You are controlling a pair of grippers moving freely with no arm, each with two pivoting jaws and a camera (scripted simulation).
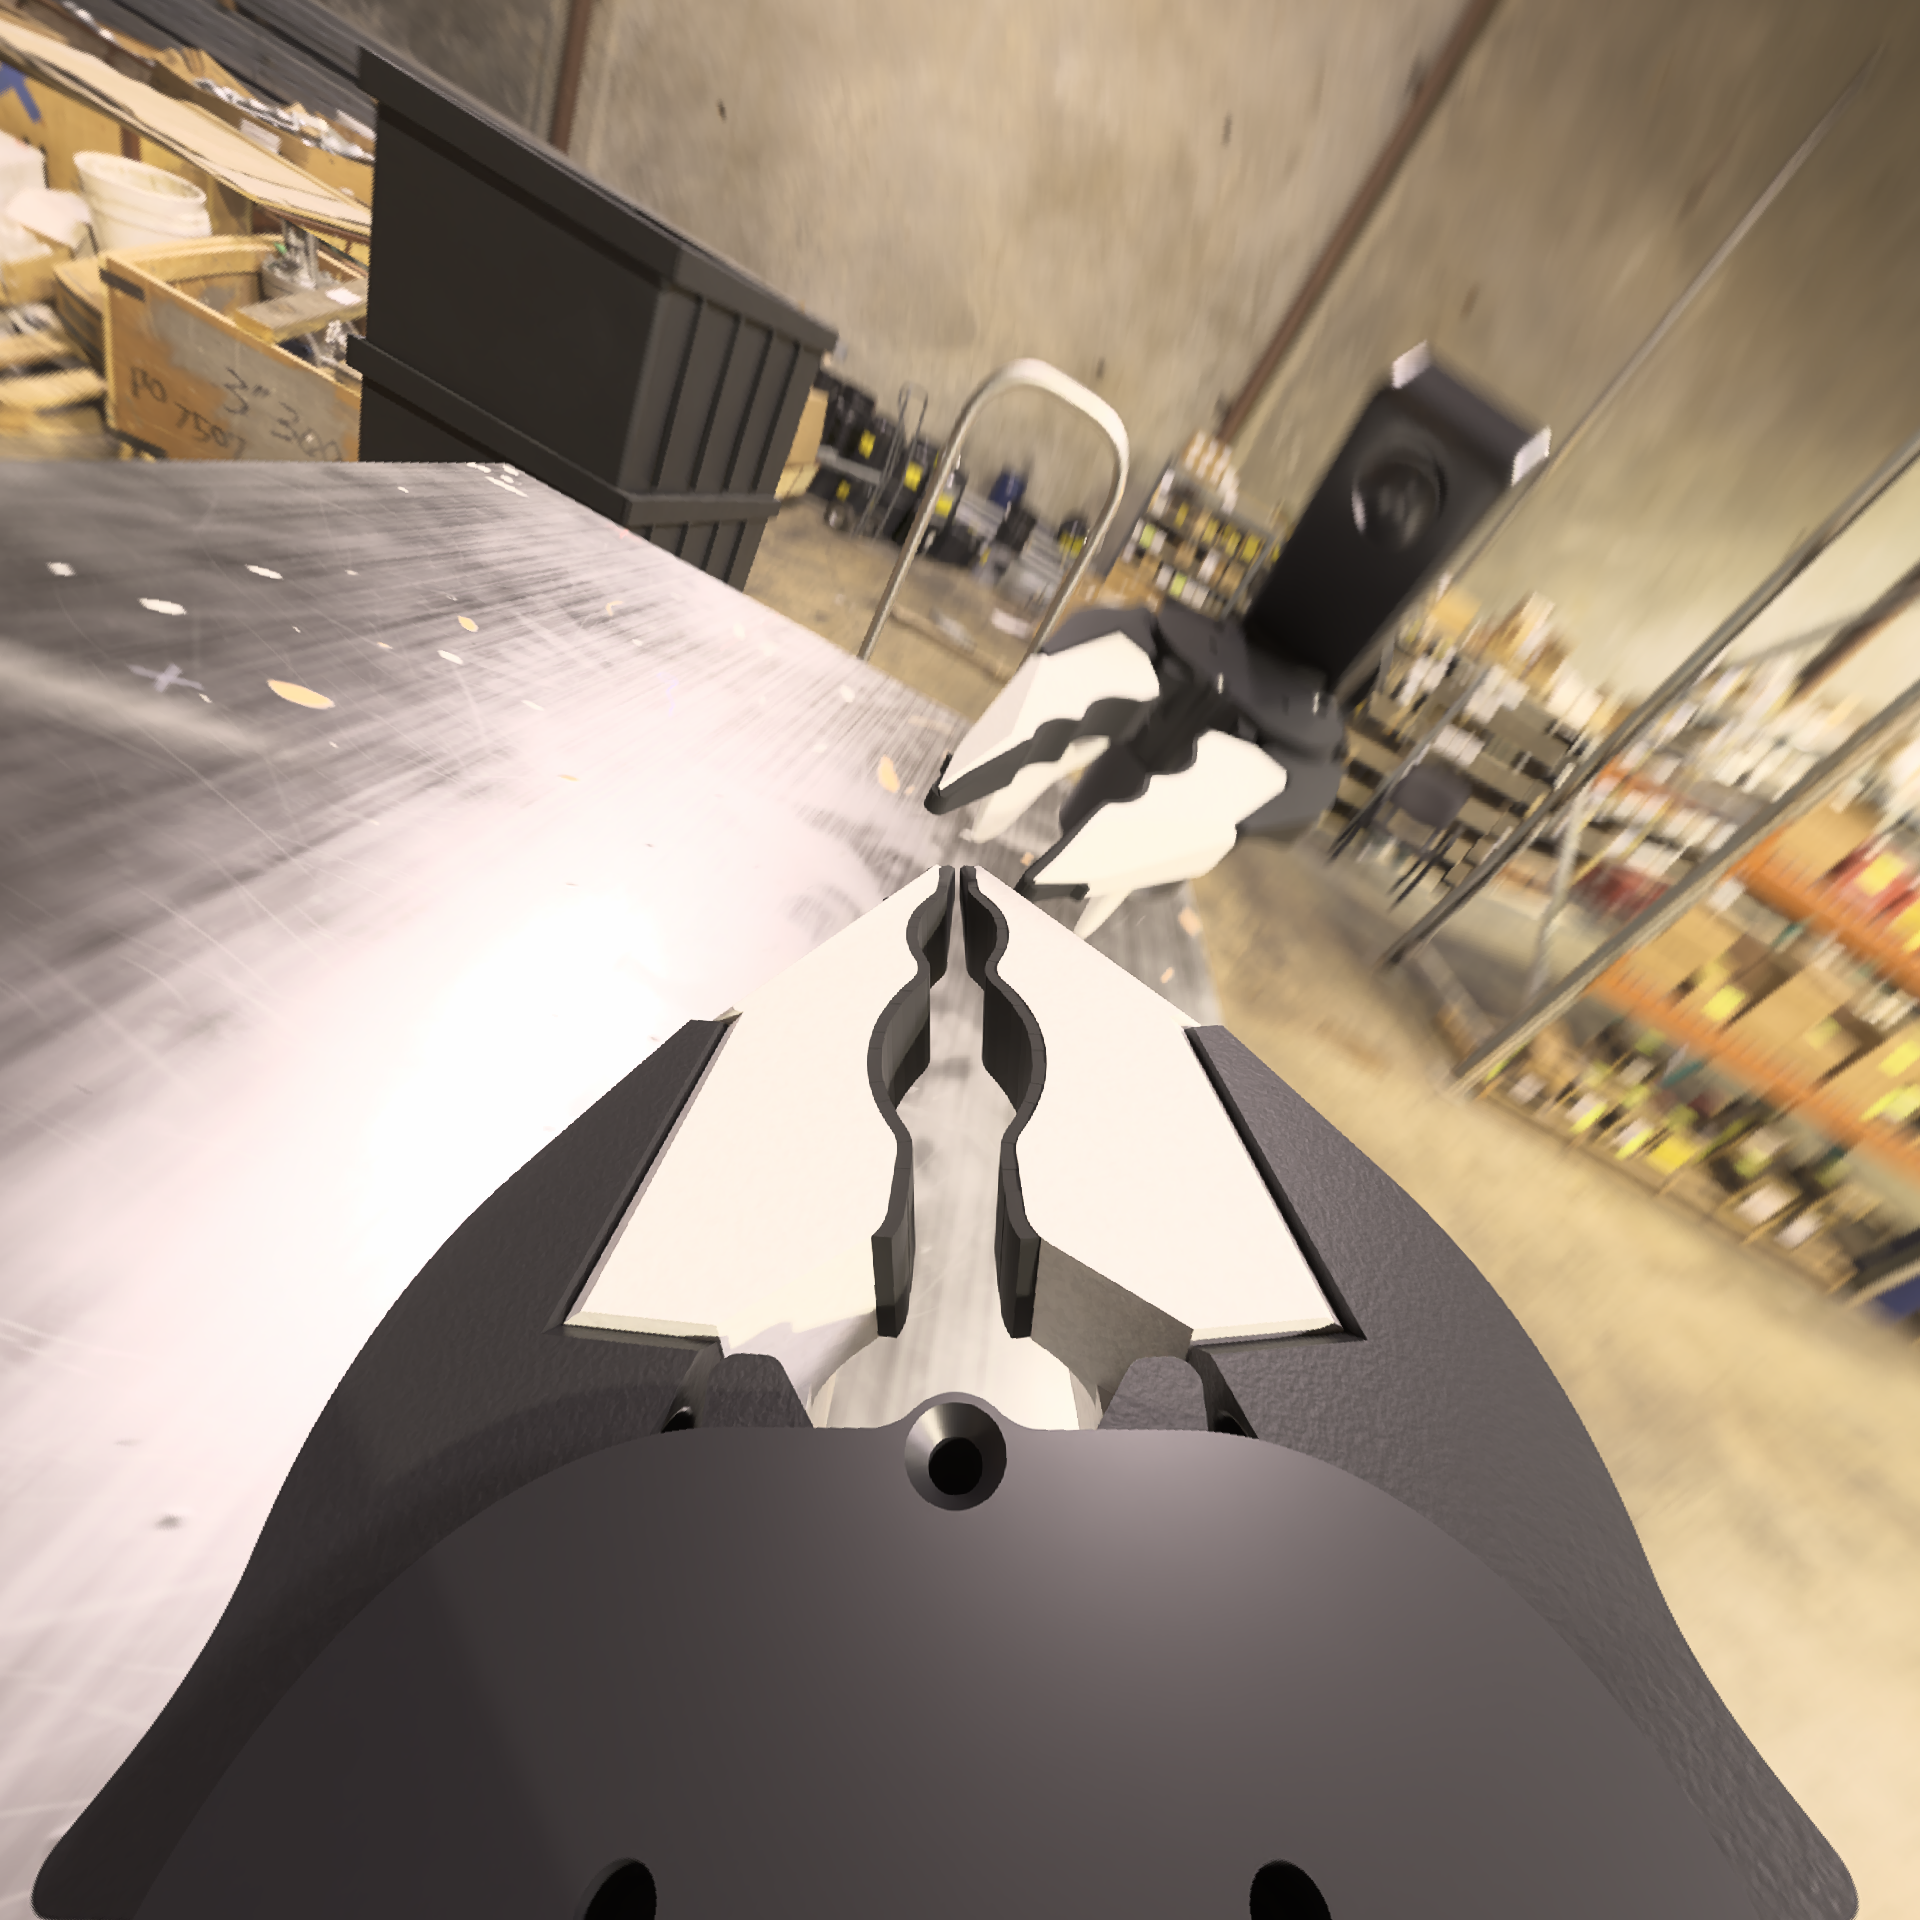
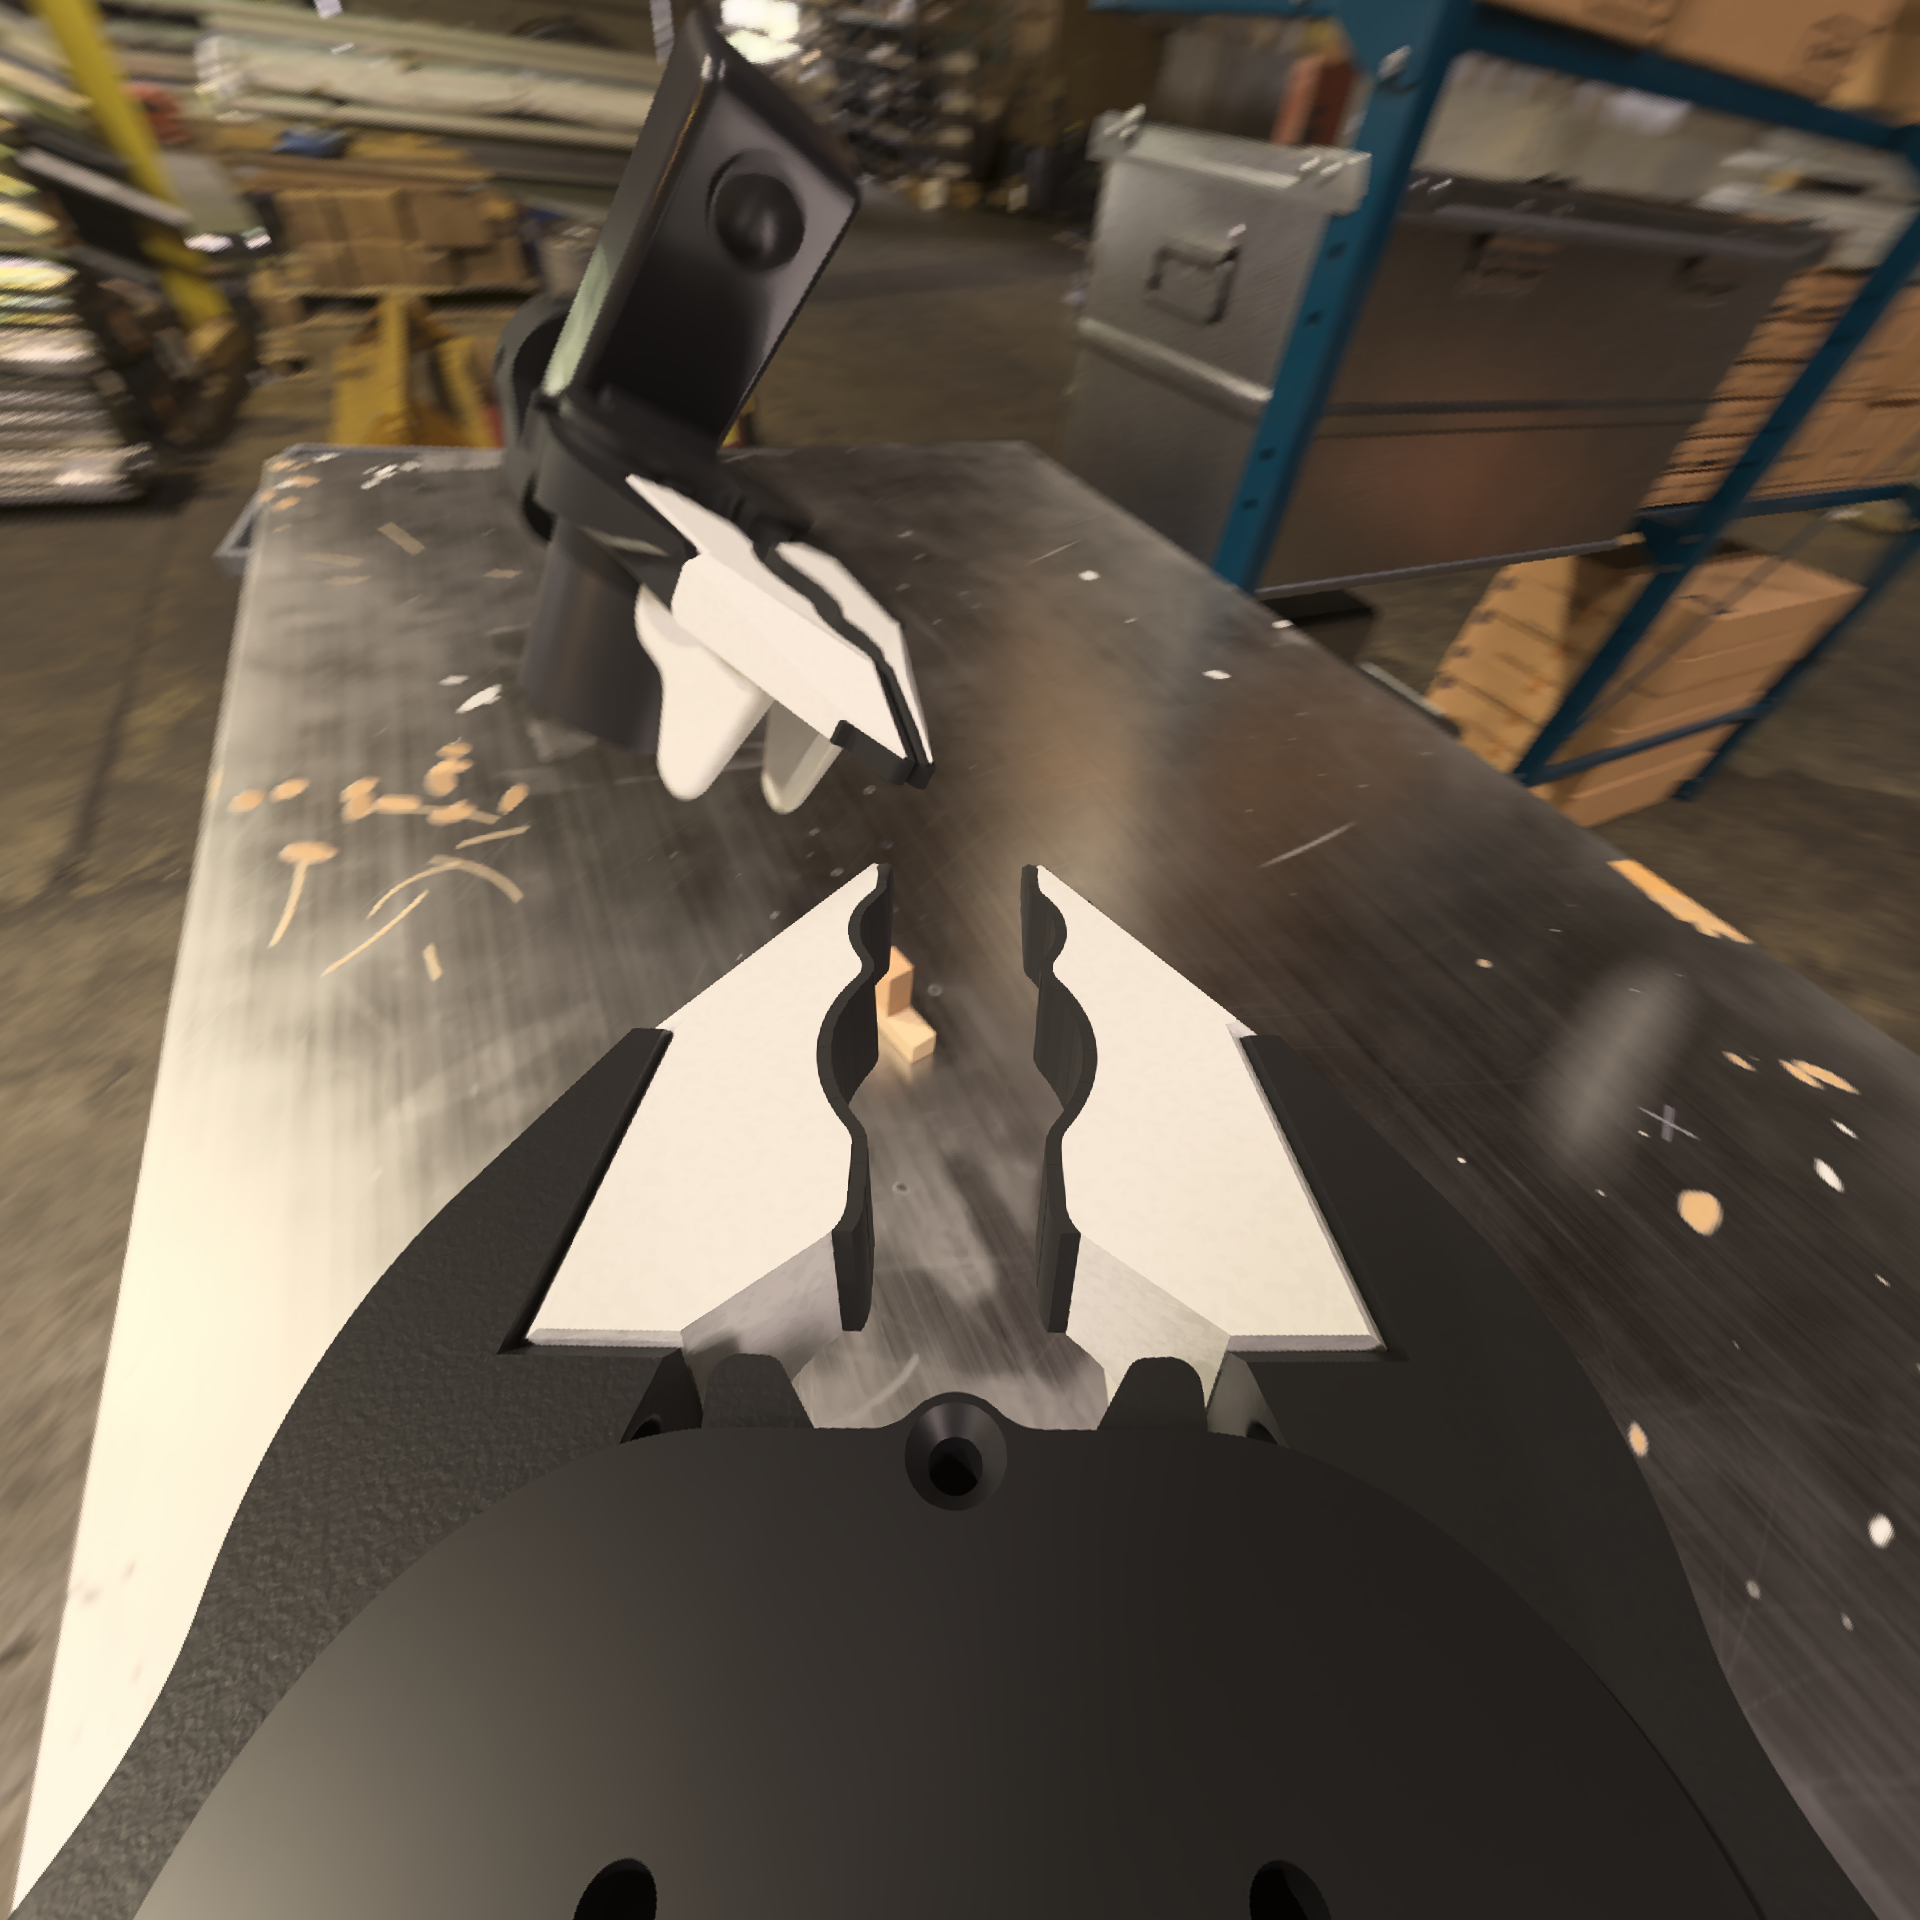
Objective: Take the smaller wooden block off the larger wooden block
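Left wrist view: the left gripper (image 1: 957,871) is hovering over the scuffed metal table (image 1: 312,831), fingers pressed together w/ nothing between them, nose pointing toward 12 o'clock. At approx. 1 o'clock the right gripper (image 1: 997,821) is hanging over the table's far edge, fingers spread. No wooden block is showing in this view. Judging by its posture, the left unit is idling clear of the work, leaving room for its partner.

Right wrist view: the right gripper (image 2: 956,873) is looking down at the table (image 2: 1351,883), fingers spread wide and gripping nothing. Between them, just left of centre, the wooden blocks (image 2: 902,1023) are sitting on the tabletop: a pale upright piece above a lower one, partly hidden by the left finger, so which is the smaller is hard to tell from here. The open stance looks meant to straddle the upper piece. At 11 o'clock the left gripper (image 2: 920,774) is hanging above the table, tips together. The lift is not yet begun, by the look of it.
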